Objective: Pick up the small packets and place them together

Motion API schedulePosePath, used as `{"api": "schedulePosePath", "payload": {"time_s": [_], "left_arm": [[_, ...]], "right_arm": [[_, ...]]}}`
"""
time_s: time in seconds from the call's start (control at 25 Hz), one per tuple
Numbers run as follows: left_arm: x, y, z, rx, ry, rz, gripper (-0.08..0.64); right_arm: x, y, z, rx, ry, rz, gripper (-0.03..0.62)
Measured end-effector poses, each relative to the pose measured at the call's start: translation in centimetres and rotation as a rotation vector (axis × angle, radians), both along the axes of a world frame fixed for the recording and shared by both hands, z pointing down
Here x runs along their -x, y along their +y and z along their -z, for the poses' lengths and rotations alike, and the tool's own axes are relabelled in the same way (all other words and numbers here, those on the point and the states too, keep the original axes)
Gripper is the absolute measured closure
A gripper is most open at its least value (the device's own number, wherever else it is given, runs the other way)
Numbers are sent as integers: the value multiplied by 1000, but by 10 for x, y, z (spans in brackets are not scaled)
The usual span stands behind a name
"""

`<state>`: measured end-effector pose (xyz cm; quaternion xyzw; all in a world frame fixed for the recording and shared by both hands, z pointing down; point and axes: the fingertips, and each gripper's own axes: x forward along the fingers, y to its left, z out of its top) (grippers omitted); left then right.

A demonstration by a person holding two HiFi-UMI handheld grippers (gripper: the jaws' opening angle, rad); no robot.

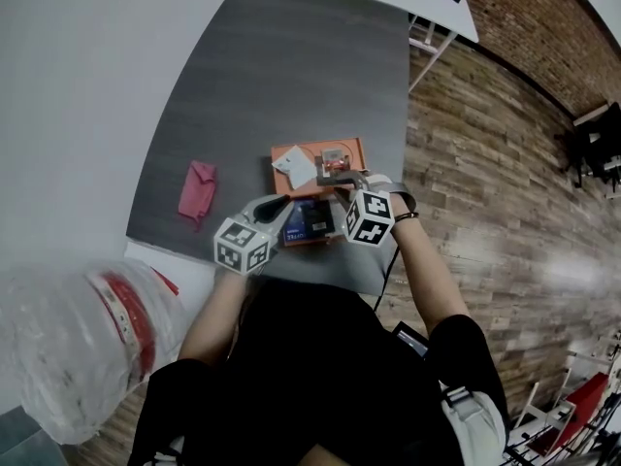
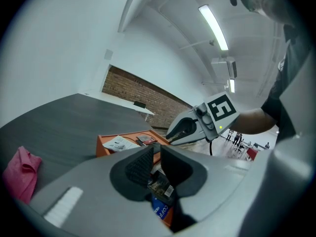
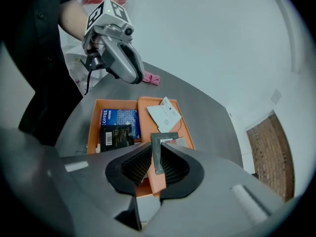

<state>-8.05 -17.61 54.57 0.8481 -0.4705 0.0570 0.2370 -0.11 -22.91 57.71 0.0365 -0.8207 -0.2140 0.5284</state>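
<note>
Two shallow orange trays lie side by side on the grey table. The near tray holds a blue coffee packet with a black packet on top. A white packet lies in the far tray. My right gripper is shut on a thin silver packet, held by its edge just above the far tray. My left gripper hovers over the near tray with its jaws together and nothing between them; the black packet shows below it. In the head view both grippers meet over the trays.
A pink cloth lies on the table left of the trays. A clear plastic bag with red print sits off the table's near left corner. The table's right edge runs close beside the trays, with wooden floor beyond.
</note>
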Motion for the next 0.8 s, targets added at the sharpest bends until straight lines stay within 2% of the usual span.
{"api": "schedulePosePath", "payload": {"time_s": [0.2, 0.48, 0.64, 0.8], "left_arm": [[-6, 1, -8, 14, 9, -9, 515], [-16, 7, -20, 41, 21, -26, 515], [-16, 11, -27, 57, 26, -25, 515], [-14, 15, -29, 66, 40, -12, 515]], "right_arm": [[-10, 23, -9, 40, 9, -41, 534], [-8, 42, -24, 208, -58, -260, 531], [-8, 42, -42, 248, -34, -337, 506], [-7, 39, -55, 280, -3, -373, 482]]}}
